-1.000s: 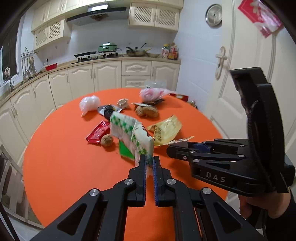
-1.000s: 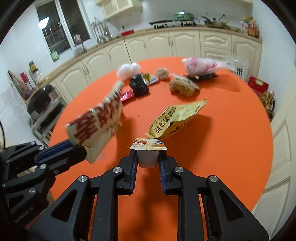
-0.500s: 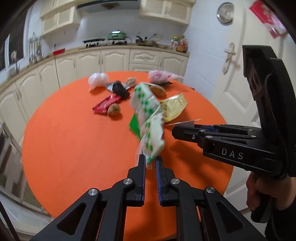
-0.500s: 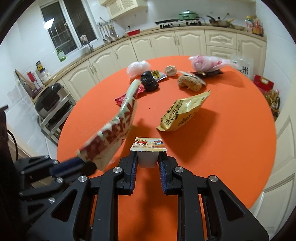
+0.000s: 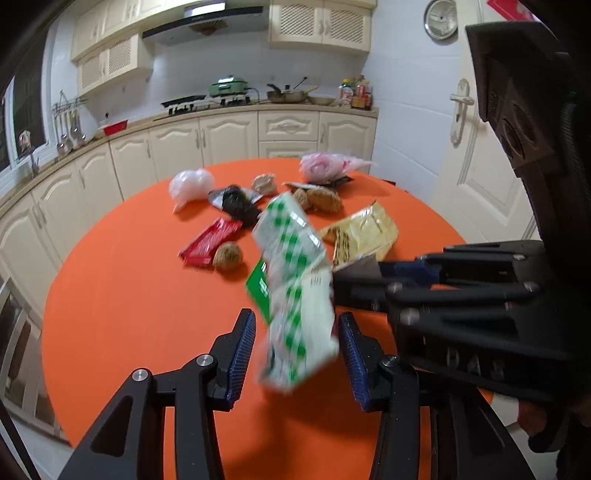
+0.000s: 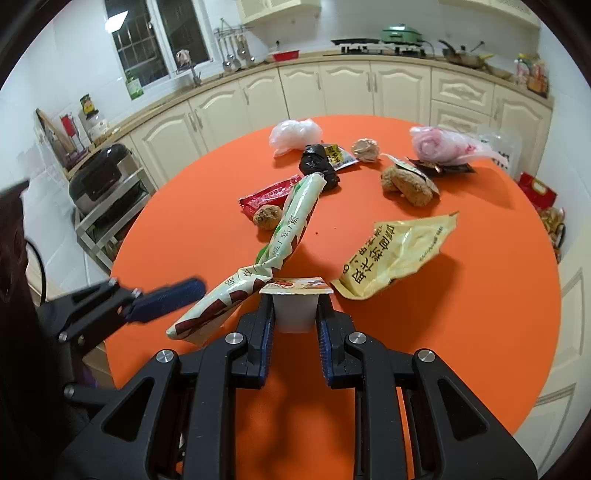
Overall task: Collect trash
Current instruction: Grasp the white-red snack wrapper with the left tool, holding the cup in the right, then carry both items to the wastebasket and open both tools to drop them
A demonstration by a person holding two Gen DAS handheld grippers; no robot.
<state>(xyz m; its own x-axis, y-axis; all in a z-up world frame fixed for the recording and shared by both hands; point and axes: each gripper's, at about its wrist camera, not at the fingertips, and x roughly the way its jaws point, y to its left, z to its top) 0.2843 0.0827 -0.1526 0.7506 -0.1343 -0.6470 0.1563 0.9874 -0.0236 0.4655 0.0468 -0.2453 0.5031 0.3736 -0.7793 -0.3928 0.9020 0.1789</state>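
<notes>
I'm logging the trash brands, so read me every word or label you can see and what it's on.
"DAS": side of the right tongs, blurred but legible.
Yellow snack bag: large Chinese characters, upside down; I can't read them reliably.
Green-and-white packet: Chinese characters, creased, unreadable.
Cup lid, black-and-yellow wrapper: print too small.

A home kitchen: cream cabinets [image 5: 229, 136] run under a counter with a gas hob [image 5: 184, 105], a green pot [image 5: 227, 83] and a pan [image 5: 288, 96], a hood [image 5: 207, 20] above, and a round orange table [image 5: 129, 295].
</notes>
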